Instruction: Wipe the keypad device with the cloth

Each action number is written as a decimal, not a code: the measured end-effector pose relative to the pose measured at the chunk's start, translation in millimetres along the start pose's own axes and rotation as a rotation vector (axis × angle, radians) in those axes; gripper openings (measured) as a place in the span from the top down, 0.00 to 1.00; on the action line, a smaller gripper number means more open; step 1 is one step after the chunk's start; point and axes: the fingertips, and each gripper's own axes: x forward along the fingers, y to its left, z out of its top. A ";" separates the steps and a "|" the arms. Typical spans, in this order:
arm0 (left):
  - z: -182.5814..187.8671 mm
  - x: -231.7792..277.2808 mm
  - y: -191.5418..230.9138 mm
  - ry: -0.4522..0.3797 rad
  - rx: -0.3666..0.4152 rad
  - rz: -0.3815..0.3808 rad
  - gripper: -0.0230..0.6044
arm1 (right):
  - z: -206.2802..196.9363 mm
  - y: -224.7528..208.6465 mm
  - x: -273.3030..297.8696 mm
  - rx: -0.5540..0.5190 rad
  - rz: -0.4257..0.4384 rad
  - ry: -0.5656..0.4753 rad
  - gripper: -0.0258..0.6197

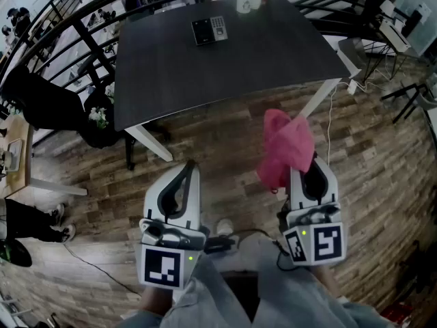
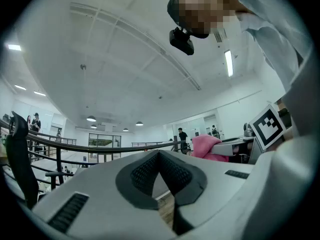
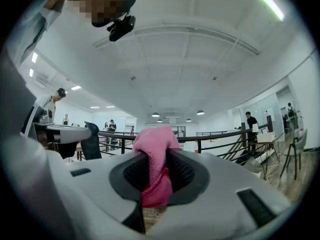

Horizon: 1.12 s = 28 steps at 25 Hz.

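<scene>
Left gripper (image 1: 190,166): jaws together, nothing between. Right gripper (image 1: 305,162): clamped on pink cloth (image 1: 283,145). Keypad device (image 1: 209,30): far end of table (image 1: 225,74), well apart from cloth. Wiping not yet begun; approach and wipe remain.

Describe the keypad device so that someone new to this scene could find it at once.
Look at the dark table ahead. On its far half, just short of the pale object at the far edge, lies the keypad device. It is the only flat black slab there, with a dark screen beside a grid of light keys.
</scene>
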 end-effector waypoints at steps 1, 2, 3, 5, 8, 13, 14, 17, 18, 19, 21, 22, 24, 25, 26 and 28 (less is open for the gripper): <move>-0.3 1.0 0.8 0.002 0.001 -0.001 0.96 | 0.2 0.1 1.5 0.001 0.000 0.000 0.85; -0.5 1.9 1.6 0.004 0.001 -0.002 0.96 | 0.3 0.2 2.8 0.001 0.000 0.001 0.85; -0.7 2.7 2.3 0.005 0.002 -0.003 0.96 | 0.4 0.3 4.0 0.001 0.000 0.001 0.85; -0.8 3.9 3.2 0.005 0.002 -0.005 0.96 | 0.4 0.6 5.6 0.000 0.001 0.003 0.85; -1.4 3.6 5.1 0.006 0.003 -0.005 0.96 | 0.1 2.4 8.0 -0.002 0.004 0.003 0.85; -3.2 1.4 6.7 0.004 -0.003 -0.007 0.96 | -1.4 6.5 8.6 -0.003 0.010 0.005 0.85; -3.2 1.0 7.0 0.004 -0.003 -0.008 0.96 | -1.5 6.7 8.3 0.000 0.009 0.004 0.85; -2.0 -0.7 8.7 -0.003 -0.003 -0.009 0.96 | -1.6 8.3 6.7 0.005 0.007 0.004 0.85; -2.0 -1.5 9.3 -0.005 -0.004 -0.010 0.96 | -1.8 9.2 5.9 0.003 0.006 0.005 0.85; -2.2 -2.4 9.6 -0.006 -0.004 -0.012 0.96 | -2.1 10.1 5.1 0.000 0.004 0.006 0.85; -2.8 -4.2 9.7 -0.005 -0.004 -0.017 0.96 | -2.6 10.8 3.6 -0.001 -0.001 0.007 0.85; -2.7 -5.0 9.8 -0.004 -0.003 -0.018 0.96 | -2.7 11.1 2.9 0.000 -0.005 0.008 0.85; -2.6 -6.7 10.5 -0.004 -0.004 -0.020 0.96 | -2.9 12.1 1.3 0.001 -0.010 0.009 0.85; -2.5 -7.5 11.0 -0.005 -0.005 -0.020 0.96 | -3.2 12.6 0.4 0.001 -0.012 0.010 0.85; -2.3 -8.3 11.5 -0.006 -0.007 -0.021 0.96 | -3.5 13.2 -0.6 0.001 -0.014 0.011 0.85; -1.6 -9.5 12.1 -0.012 -0.011 -0.022 0.96 | -4.3 14.0 -2.5 0.003 -0.018 0.012 0.85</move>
